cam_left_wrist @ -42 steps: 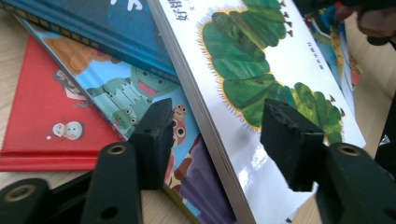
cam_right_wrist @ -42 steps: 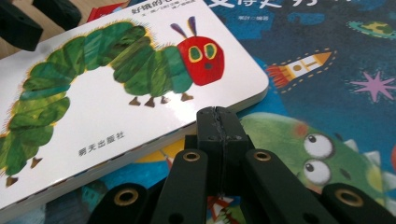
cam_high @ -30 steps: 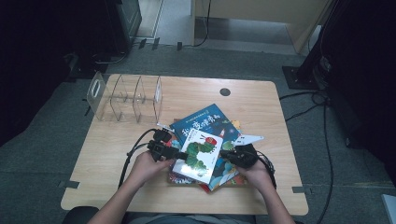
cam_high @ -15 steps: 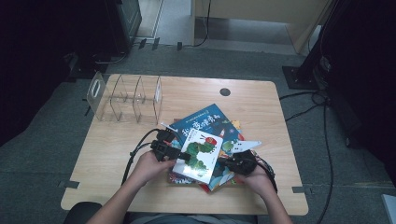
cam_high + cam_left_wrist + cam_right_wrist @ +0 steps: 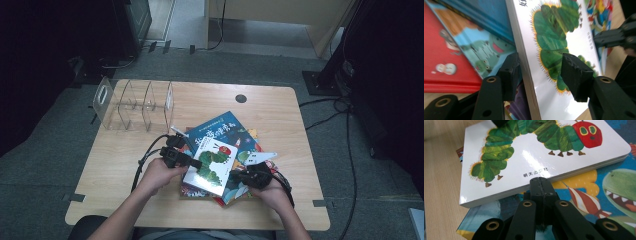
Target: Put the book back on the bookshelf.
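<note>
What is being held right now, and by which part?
The left gripper has its fingers astride the white caterpillar book's long edge, one under, one on the cover. The right gripper is shut, pressing its opposite edge.

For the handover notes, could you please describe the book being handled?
On the wooden table, a pile of picture books lies near the front edge. The topmost is the white book, the only one showing a green caterpillar with a red head.

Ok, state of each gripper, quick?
Left gripper: open, jaws either side of the caterpillar book edge.
Right gripper: shut, holding nothing, tip against that book.
</note>
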Available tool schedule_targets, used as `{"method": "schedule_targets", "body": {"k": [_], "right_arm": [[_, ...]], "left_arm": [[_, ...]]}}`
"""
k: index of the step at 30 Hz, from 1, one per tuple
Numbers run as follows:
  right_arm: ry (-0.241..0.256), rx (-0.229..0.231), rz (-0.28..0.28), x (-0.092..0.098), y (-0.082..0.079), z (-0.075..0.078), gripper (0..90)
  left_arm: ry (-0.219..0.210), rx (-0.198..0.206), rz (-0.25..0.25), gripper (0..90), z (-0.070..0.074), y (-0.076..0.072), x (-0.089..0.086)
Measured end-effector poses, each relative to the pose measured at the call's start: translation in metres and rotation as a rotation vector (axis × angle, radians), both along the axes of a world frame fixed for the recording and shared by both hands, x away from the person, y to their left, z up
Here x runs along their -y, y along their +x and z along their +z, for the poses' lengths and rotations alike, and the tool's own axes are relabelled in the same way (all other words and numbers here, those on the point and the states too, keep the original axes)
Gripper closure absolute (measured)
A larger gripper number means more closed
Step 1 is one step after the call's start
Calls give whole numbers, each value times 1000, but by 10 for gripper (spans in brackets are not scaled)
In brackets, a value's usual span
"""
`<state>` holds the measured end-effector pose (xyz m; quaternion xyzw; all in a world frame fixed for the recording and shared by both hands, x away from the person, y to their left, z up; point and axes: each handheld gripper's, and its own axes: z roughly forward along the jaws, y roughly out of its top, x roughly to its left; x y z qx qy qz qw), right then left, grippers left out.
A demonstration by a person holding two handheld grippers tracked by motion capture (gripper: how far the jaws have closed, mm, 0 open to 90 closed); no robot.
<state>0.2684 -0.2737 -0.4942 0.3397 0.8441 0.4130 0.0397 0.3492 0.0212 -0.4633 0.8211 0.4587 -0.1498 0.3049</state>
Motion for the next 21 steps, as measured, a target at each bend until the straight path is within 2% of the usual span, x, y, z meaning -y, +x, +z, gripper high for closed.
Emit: {"method": "schedule_targets", "body": {"k": [4,8,9,10,11,12,14,16,21], "right_arm": [[9,2,16,-4,1,-1,900],[6,11,34,-9,2,-1,900],[6,12,42,-10,2,-1,900],[8,13,44,-11,2,-1,900],[9,14,53,-14,2,-1,900],[6,19,61,-16,2,-1,900],[-12,37,67,-24,2,0,900],[-20,47,68,-27,2,0,900],[-21,56,78,-30,6,0,900]], "left_arm": [[-48,35,4,550,23,3,-4],[-78,37,-19,594,43,5,-2],[-99,5,-42,613,46,7,0],[-140,-46,-79,647,46,7,6],[-139,-68,-107,651,47,6,10],[-116,-66,-132,648,49,5,17],[-50,-10,-138,651,54,2,26],[-18,4,-149,664,54,3,31],[21,25,-145,713,55,5,35]]}}
